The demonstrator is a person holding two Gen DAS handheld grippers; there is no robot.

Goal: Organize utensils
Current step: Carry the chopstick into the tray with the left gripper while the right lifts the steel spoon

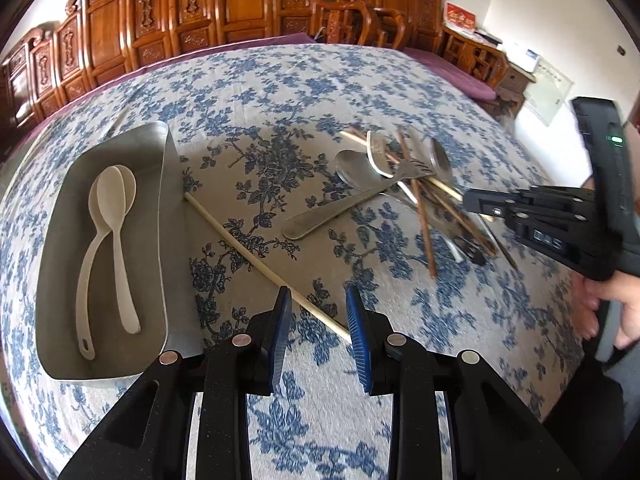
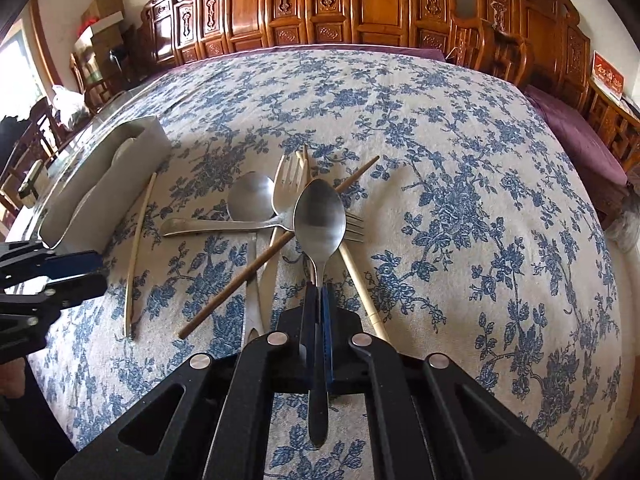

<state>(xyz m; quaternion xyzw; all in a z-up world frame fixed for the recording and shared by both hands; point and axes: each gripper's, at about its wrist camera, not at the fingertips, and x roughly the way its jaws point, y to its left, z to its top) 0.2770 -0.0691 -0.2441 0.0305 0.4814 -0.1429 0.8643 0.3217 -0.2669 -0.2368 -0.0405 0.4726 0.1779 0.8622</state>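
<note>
Right gripper (image 2: pixel 318 300) clamps the black-handled steel spoon (image 2: pixel 319 220) by its neck above the pile, presumably bound for the grey metal tray (image 1: pixel 164 208); left gripper (image 1: pixel 318 300) gapes empty beside that tray.

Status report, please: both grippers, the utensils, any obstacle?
Right gripper shut on metal spoon. Left gripper open over pale chopstick. Tray holds two white spoons. Pile untidy.

A home dining room: carved wooden chairs (image 2: pixel 372 4) around a floral-clothed table (image 2: pixel 460 152).
</note>
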